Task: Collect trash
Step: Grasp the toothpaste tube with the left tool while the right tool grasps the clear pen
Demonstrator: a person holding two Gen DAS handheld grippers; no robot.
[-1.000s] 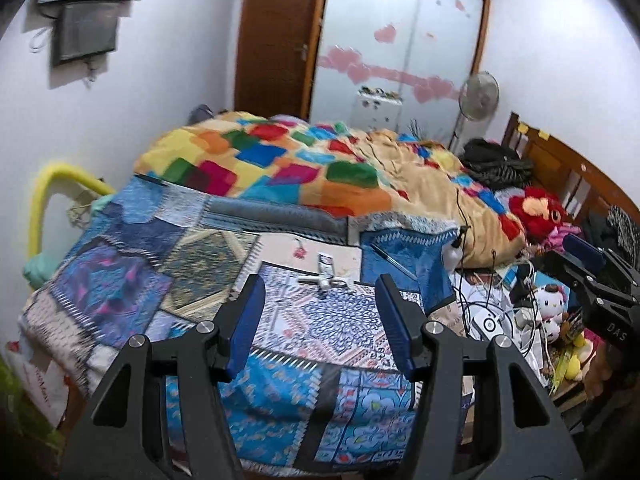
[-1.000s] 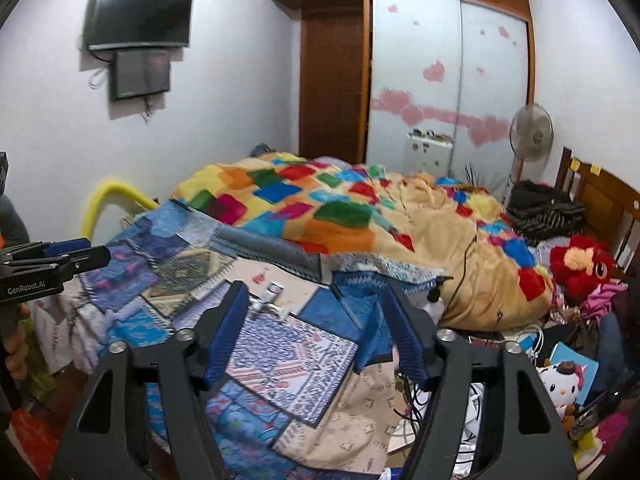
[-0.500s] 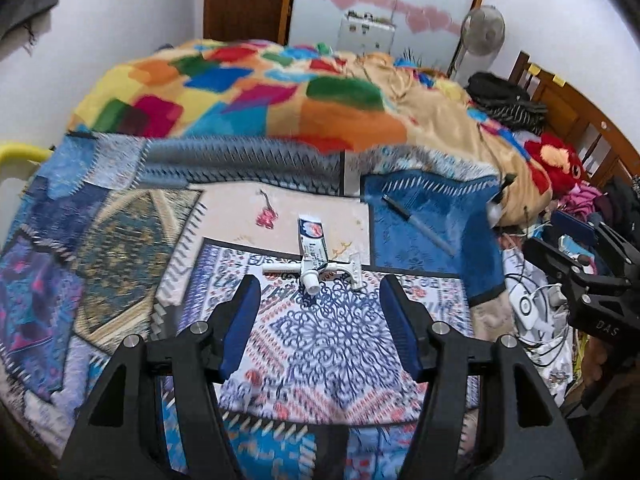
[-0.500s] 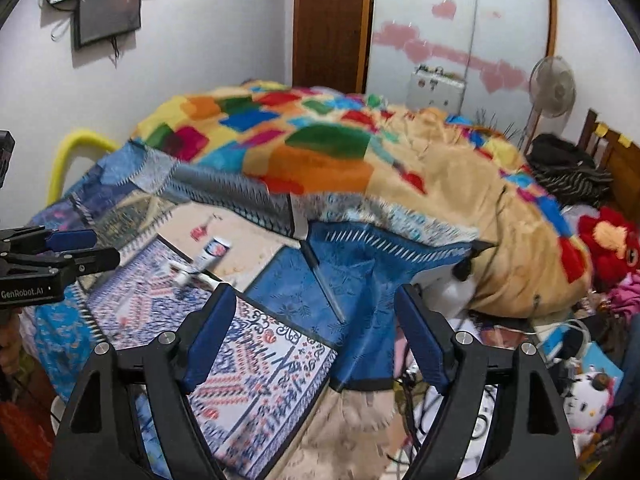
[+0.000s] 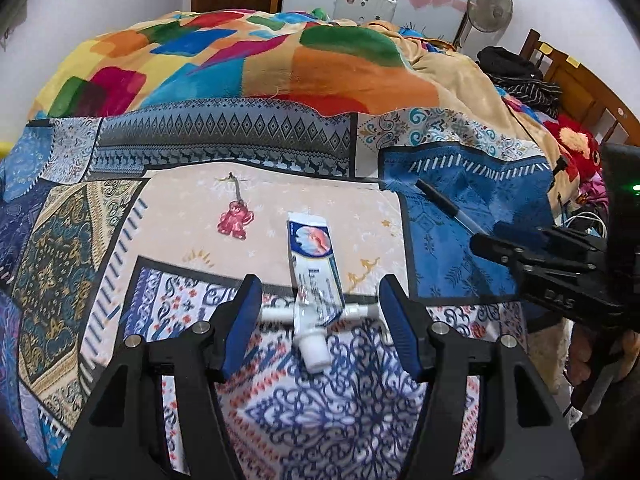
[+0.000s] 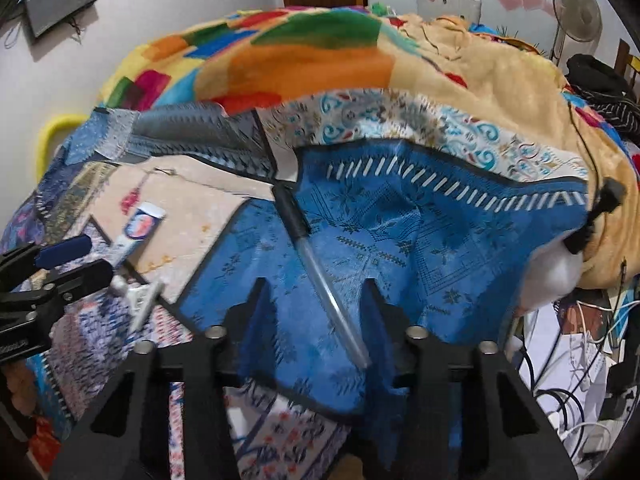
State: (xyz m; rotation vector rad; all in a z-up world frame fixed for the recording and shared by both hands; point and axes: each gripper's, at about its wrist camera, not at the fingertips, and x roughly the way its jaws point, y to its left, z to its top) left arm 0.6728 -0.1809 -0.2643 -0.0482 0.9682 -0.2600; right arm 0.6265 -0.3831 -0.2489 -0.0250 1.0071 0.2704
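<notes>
A white and blue toothpaste tube (image 5: 314,264) lies on the patchwork bedspread (image 5: 80,240), resting across a white plastic tee-shaped piece (image 5: 360,310). My left gripper (image 5: 320,318) is open just above them, its blue pads to either side of the tube's capped end. A clear pen with a black cap (image 6: 316,268) lies on the blue patch; it also shows in the left wrist view as the pen (image 5: 448,210). My right gripper (image 6: 318,312) has the pen's clear end between its closing jaws, and the pads stand apart from it. The left gripper (image 6: 60,264) shows at the left, by the tube (image 6: 138,230).
A red keychain charm (image 5: 236,218) lies left of the tube. A colourful blanket (image 5: 280,60) is heaped behind. Cables and chargers (image 6: 580,360) clutter the floor right of the bed, with a black plug (image 6: 610,196) hanging over the edge. A fan (image 5: 490,2) and a wooden headboard stand behind.
Both grippers have come down and forward toward the bedspread. The left one now straddles the tube's capped end. The right one's jaws have narrowed around the pen.
</notes>
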